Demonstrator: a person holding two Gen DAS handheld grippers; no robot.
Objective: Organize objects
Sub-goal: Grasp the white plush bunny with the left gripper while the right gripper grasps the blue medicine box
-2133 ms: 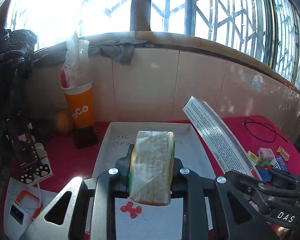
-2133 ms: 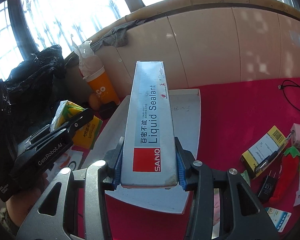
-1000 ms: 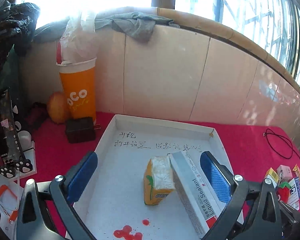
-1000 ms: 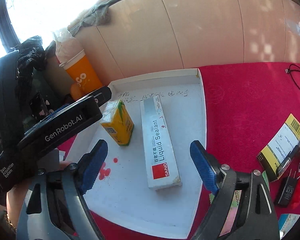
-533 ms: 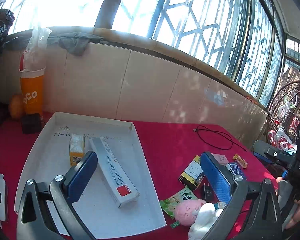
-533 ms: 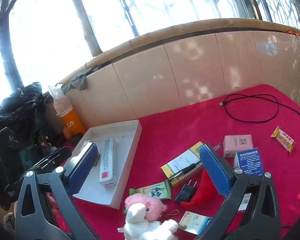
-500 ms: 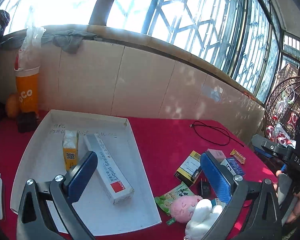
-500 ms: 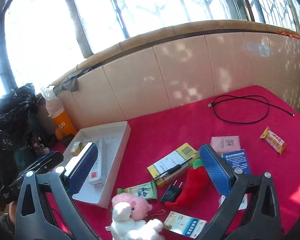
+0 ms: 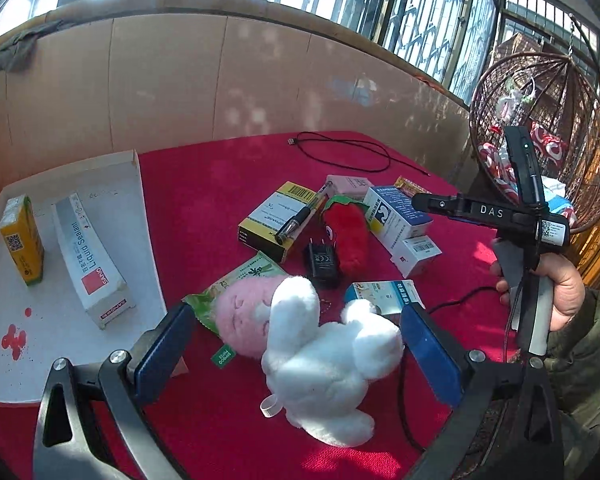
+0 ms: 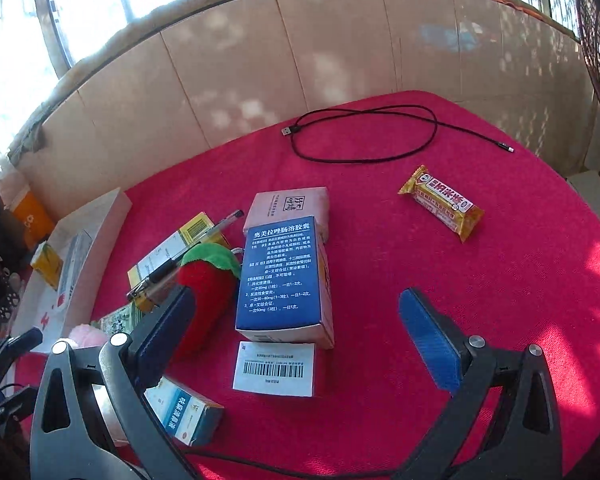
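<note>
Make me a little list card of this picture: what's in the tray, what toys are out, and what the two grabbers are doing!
tray: yellow carton and sealant box inside
toys on red cloth: white plush, red chili plush
also loose: blue box, snack bar, cable, pen
left gripper: open, plush between its pads, not squeezed
right gripper: open, empty, above blue box

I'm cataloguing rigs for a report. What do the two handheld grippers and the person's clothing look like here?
Both grippers have black triangular-cutout arms with silver bolts and ribbed blue pads. The left gripper matches the right gripper. Seen from the left wrist, the right unit carries white "DAS" lettering, a grey handle and a black cable. The sleeve is olive green.
</note>
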